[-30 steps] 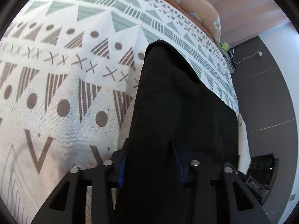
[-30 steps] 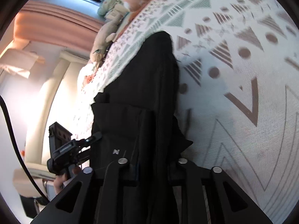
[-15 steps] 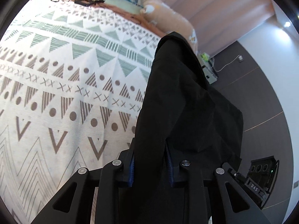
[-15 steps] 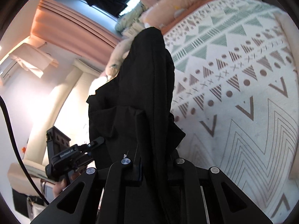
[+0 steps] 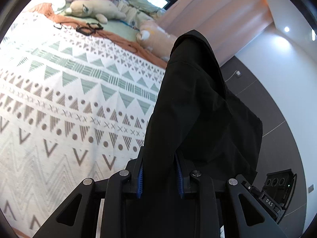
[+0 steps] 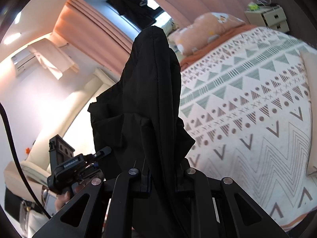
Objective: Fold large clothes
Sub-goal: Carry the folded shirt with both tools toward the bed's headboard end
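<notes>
A black garment [image 5: 194, 107] is held up above the patterned bedspread [image 5: 65, 99], draped forward over both grippers. The left gripper [image 5: 159, 175] is clamped on one bunch of its cloth, and the right gripper [image 6: 162, 180] is closed narrowly on another.

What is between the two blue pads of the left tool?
A bunch of the black garment sits between the blue pads of the left tool, pinched there. The left wrist view shows it.
</notes>
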The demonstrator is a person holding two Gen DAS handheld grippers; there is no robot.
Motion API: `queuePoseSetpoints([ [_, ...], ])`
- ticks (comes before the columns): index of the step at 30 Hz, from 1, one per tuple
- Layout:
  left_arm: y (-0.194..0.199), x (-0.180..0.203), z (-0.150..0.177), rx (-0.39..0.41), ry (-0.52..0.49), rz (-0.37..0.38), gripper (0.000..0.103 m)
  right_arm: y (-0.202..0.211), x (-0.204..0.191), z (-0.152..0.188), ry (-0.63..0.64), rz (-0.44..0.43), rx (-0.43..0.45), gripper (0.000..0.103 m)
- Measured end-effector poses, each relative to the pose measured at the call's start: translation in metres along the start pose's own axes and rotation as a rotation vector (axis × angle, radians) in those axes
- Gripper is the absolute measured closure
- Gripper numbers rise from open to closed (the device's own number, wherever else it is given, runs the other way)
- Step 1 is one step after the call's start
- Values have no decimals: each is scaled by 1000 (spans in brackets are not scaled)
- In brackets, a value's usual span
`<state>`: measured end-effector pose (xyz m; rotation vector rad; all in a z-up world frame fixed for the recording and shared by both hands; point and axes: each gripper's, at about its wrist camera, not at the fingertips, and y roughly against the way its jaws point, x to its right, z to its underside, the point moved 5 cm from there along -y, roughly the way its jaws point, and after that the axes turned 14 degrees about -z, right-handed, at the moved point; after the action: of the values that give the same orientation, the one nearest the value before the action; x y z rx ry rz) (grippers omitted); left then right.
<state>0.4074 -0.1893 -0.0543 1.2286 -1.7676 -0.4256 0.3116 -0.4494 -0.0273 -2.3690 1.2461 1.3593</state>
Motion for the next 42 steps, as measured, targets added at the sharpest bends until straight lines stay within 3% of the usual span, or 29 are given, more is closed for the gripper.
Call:
queuePoseSetpoints([
  [11,76,-59,-33,82,15,-16,76,-46,-75,15,68,-71,3,87],
  [21,134,-140,-53,146,60,-55,76,-112,-140,42,120,-115,-36,87],
  [32,217,-264,-58,231,176,-137,76,-216,-230,97,208,-217,-186,87],
  [42,311,-364,-64,313,278,-277,76,-307,-323,164,280,-356,-354,87],
])
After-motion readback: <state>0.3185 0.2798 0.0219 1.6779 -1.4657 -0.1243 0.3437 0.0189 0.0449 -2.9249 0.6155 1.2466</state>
